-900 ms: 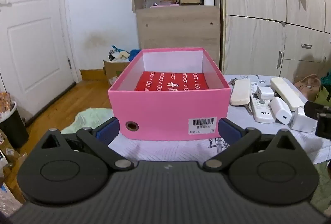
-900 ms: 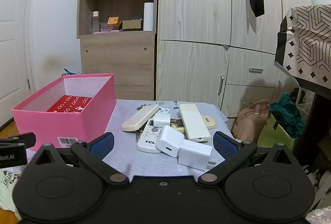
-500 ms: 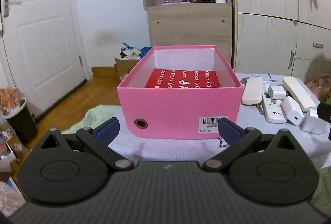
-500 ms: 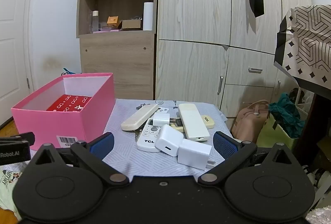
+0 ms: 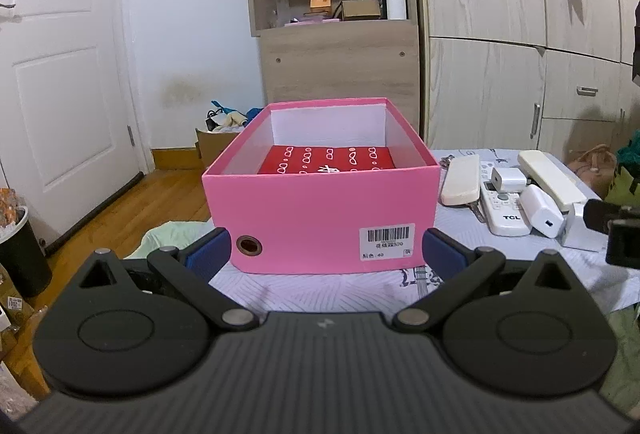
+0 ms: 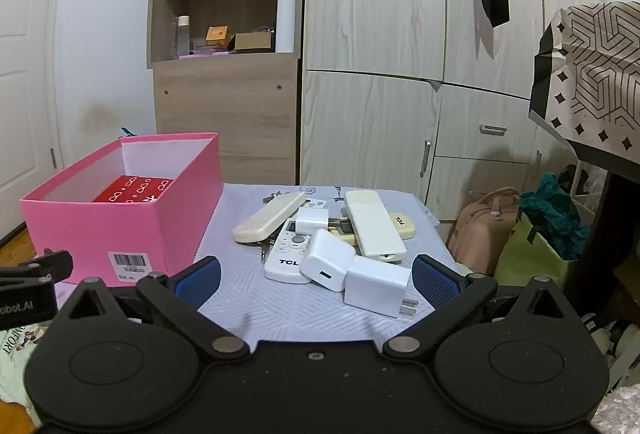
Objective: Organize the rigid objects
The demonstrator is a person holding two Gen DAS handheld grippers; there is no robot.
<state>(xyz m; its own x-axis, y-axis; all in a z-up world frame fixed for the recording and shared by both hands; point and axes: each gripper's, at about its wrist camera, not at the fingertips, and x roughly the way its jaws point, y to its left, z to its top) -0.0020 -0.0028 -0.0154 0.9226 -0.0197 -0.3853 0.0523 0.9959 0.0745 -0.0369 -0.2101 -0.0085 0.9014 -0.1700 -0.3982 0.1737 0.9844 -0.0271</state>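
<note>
An open pink box (image 5: 320, 209) stands on the table's left part with a red patterned item (image 5: 326, 159) on its floor; it also shows in the right wrist view (image 6: 120, 222). A pile of white remotes (image 6: 374, 224) and white chargers (image 6: 378, 286) lies to its right; the pile also shows in the left wrist view (image 5: 504, 201). My left gripper (image 5: 326, 254) is open and empty, just in front of the box. My right gripper (image 6: 316, 280) is open and empty, just short of the nearest chargers.
The table has a pale patterned cloth (image 6: 248, 298). Wooden wardrobes (image 6: 400, 53) and an open shelf unit (image 6: 228, 33) stand behind it. A patterned paper bag (image 6: 592, 73) hangs at the right. A black bin (image 5: 20, 254) stands on the floor at the left.
The left gripper has turned right, so the pink box now sits centred between its fingers. The right gripper has barely moved.
</note>
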